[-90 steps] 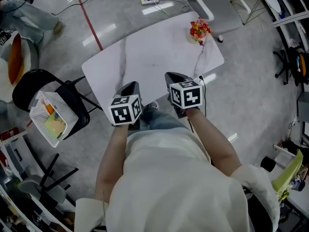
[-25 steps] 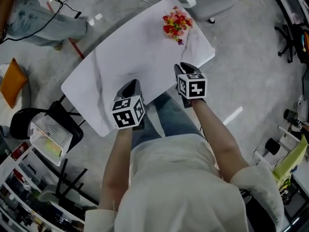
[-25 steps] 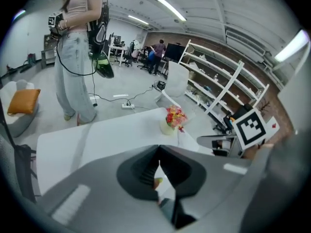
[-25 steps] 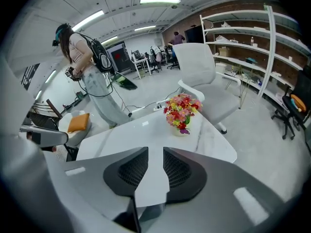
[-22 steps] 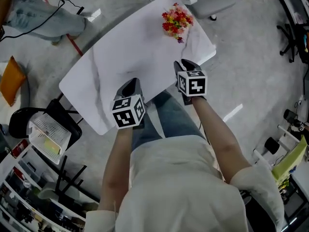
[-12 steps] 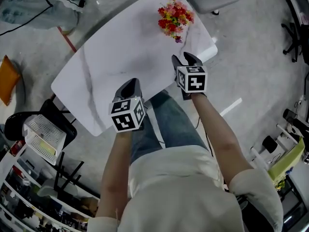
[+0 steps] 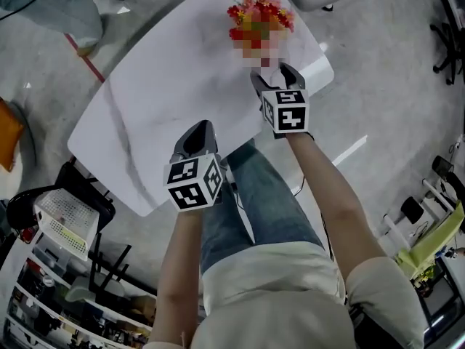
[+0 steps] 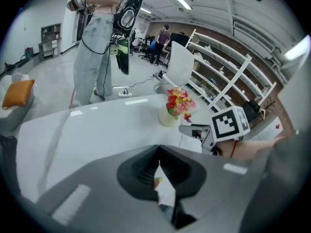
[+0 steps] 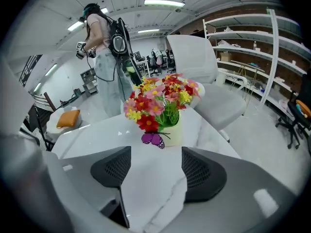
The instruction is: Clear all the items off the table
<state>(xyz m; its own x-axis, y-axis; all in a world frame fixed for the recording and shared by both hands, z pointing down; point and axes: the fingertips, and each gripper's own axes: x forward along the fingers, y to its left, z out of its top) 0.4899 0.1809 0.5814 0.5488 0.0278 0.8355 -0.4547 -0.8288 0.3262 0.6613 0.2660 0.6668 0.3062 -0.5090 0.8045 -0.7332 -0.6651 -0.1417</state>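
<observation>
Head view with both tool views. The bench (image 7: 156,104), a white marble-patterned top, carries one item: a flower pot (image 9: 172,130) of red, pink and yellow blooms with a purple butterfly (image 9: 153,139) on its front, standing near the far right corner. The right tool (image 9: 156,171) hangs above the bench edge, pointing at the pot; its jaws stand apart and have just been opening. Only bare bench top shows between them, and the pot is just beyond their tips, untouched. The left tool (image 8: 158,168) is over the near bench edge, well apart from the pot, with its jaws pressed together and empty. A white chair (image 9: 206,67) stands behind the bench, and a person (image 9: 104,52) stands on the floor beyond.
</observation>
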